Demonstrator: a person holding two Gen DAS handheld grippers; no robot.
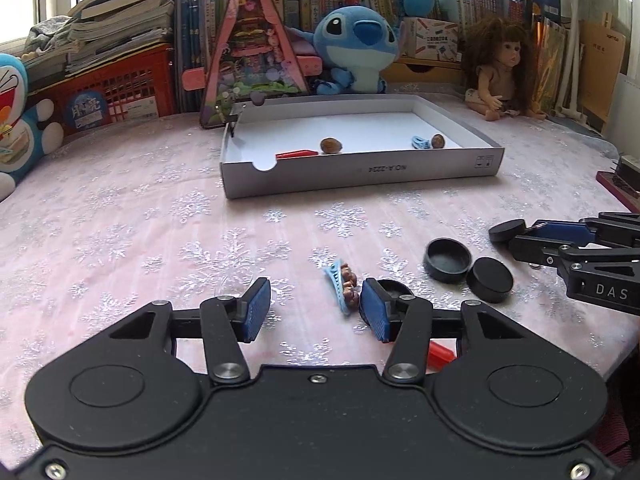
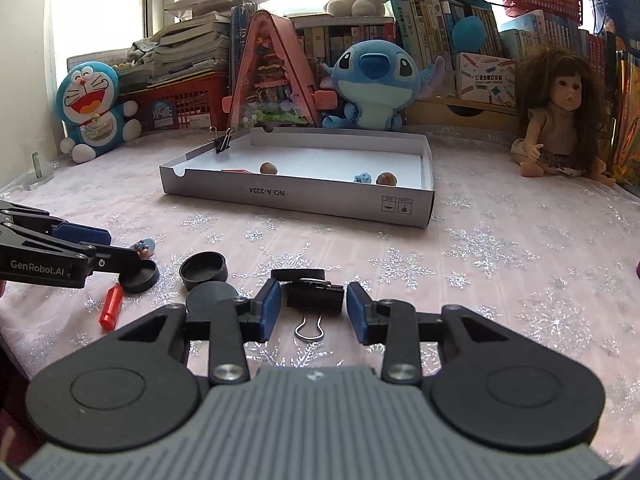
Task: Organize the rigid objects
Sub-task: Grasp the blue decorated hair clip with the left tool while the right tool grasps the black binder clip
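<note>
Both grippers hover low over the pink snowflake tablecloth [image 1: 120,220], jaws parted. Between the blue pads of the right gripper [image 2: 308,307] sits a black binder clip [image 2: 316,295], its wire handle pointing back toward the camera; a narrow gap shows on each side, so the pads do not press on it. No earlier picture is given, so nothing more can be said of that grip.

On the other side, the left gripper [image 1: 316,308] stands open with bare cloth between its pads. Its right-hand pad lies just beside a small blue hair clip with brown beads [image 1: 344,282] and in front of a black cap [image 1: 390,286], which it partly hides. Behind that finger a red plastic piece [image 1: 440,354] lies on the cloth.

A little farther out rest two more black caps, one hollow side up [image 1: 448,260] and one flat side up [image 1: 490,280], touching each other. Another black disc [image 2: 298,274] lies just beyond the binder clip.

Past these stands a shallow white cardboard tray [image 1: 360,176]. Inside it lie a red stick [image 1: 296,154], two brown nuts [image 1: 331,145] and [image 1: 437,141], and a small blue clip [image 1: 420,143] beside the second nut. A black binder clip [image 2: 223,142] grips the tray's left wall.

Farthest back, against shelves of books, sit a blue plush toy [image 1: 356,48], a triangular pink case [image 1: 252,52] and a doll [image 1: 500,68].
</note>
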